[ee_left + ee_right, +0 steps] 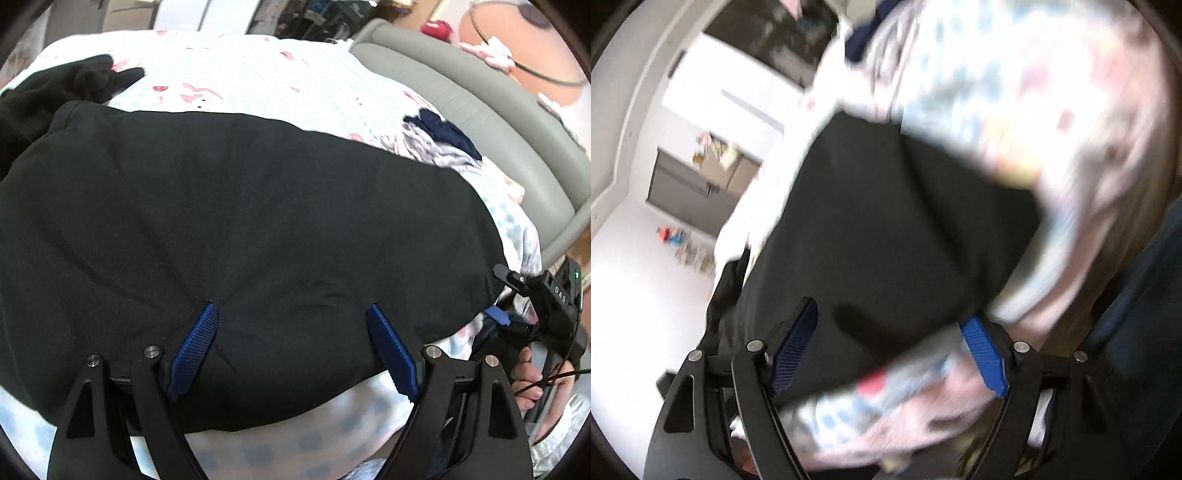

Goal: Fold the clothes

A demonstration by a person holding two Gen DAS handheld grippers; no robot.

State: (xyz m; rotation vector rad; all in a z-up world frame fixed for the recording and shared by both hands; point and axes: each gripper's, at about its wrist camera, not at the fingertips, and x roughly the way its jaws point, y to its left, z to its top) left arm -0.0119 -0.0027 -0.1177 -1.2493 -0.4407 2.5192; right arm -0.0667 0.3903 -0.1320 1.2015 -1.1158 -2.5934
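Bedding with a pale blue check and pink print [280, 74] is serving as the work surface, with a grey padded bed frame [480, 122] running along its far side. A large black garment [240, 221] is lying spread across the bed, broad and mostly flat, with shallow creases running toward its near edge. Its near hem is sitting just short of the bed's edge, which is keeping it within reach of both tools.

The left gripper [291, 347] is hovering low over the near edge of the garment with its jaws standing wide apart and nothing between them. The right gripper [886, 350] is likewise spread wide and holding nothing; in the left wrist view it is appearing at the garment's right corner [498, 314], carried by a hand [532, 376]. The right wrist view is heavily blurred, so finer contact there cannot be judged.

Other items are lying on the bed: a second black piece [74, 85] bunched at the far left, touching the main garment, and a small navy and white heap [439, 140] near the bed frame, just beside the garment's far edge.

Judgement: whether the garment is already folded over once or merely spread out is not settled here. Both tools are positioned along one edge, as suits gripping it.
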